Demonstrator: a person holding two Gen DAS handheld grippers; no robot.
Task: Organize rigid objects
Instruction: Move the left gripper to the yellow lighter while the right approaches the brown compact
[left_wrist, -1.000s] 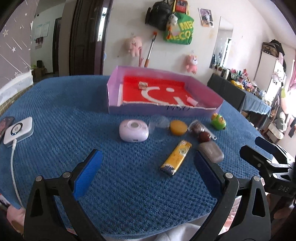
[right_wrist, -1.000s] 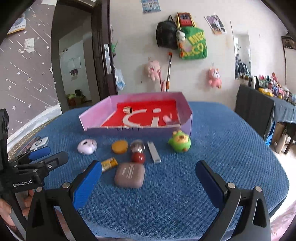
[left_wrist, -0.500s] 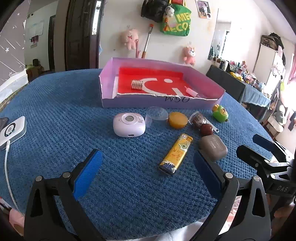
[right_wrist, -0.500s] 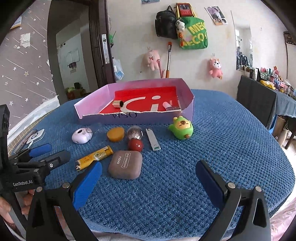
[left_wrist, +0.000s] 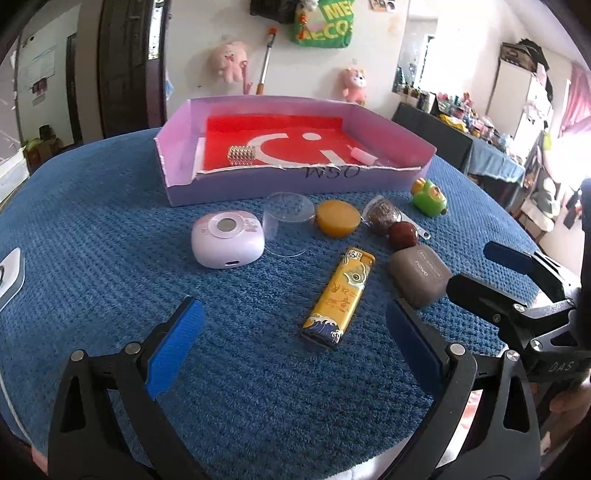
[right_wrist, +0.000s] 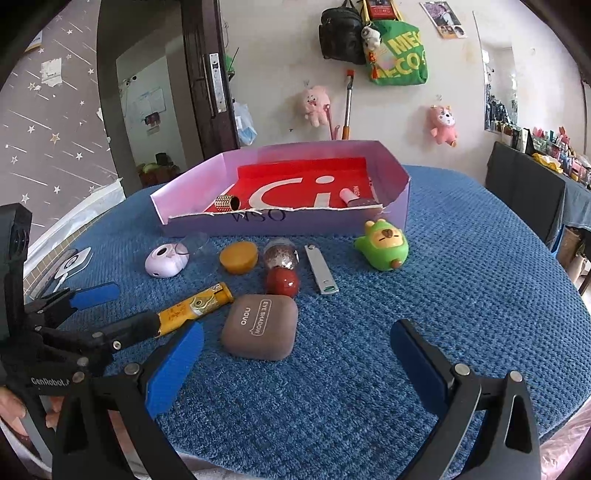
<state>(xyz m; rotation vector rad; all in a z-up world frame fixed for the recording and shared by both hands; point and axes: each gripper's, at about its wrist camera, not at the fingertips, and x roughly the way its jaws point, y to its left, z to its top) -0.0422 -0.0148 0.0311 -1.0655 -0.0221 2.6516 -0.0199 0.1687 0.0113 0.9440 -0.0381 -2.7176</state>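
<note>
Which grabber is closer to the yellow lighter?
Left. The left gripper hovers open right over the yellow lighter; the right gripper is off to its right, by the brown case.

Black tongs (left_wrist: 293, 334) — blue pads (left_wrist: 173, 347), silver screws, "GenRobot" lettering.

A: Blue cloth (right_wrist: 461, 258) on the table, coarse waffle weave, matt. Paper tray (right_wrist: 280, 225), edge torn.

B: Glossy yellow lighter (left_wrist: 340, 295), matt brown eye-shadow case (right_wrist: 262, 326), shiny metal clipper (right_wrist: 321, 269), smooth green plastic toy (right_wrist: 384, 247).
</note>
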